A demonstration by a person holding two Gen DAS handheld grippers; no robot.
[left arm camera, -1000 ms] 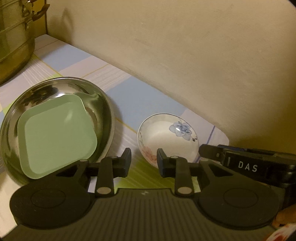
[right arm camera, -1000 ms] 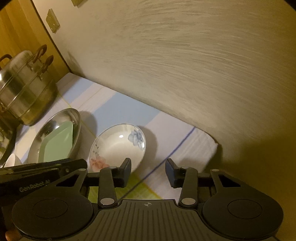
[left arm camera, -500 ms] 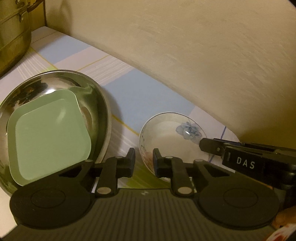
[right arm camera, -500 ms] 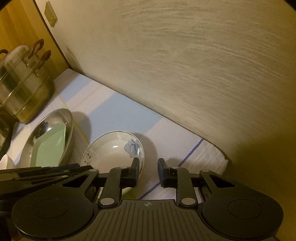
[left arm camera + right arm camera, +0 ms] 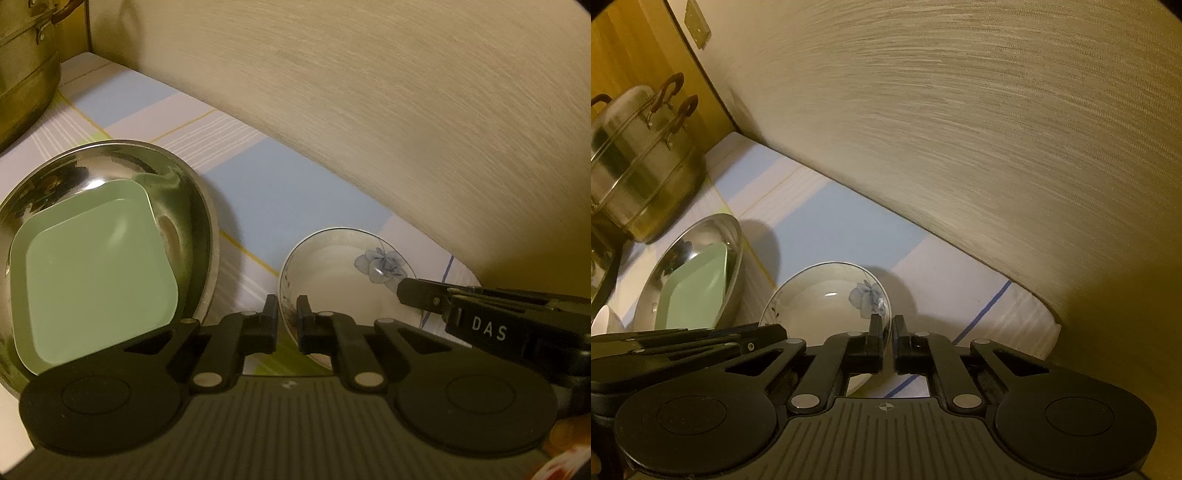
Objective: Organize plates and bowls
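Left wrist view: the left hand-held gripper [image 5: 287, 320] pinches the floral bowl's [image 5: 343, 273] near-left rim on the table, while the right hand-held gripper [image 5: 887, 341] clamps its opposite edge.

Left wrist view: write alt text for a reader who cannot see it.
The left tongs are closed on the near rim of a white floral bowl on a striped tablecloth, while the right tongs reach its far rim from the right. To the left, a green square plate lies inside a steel bowl.
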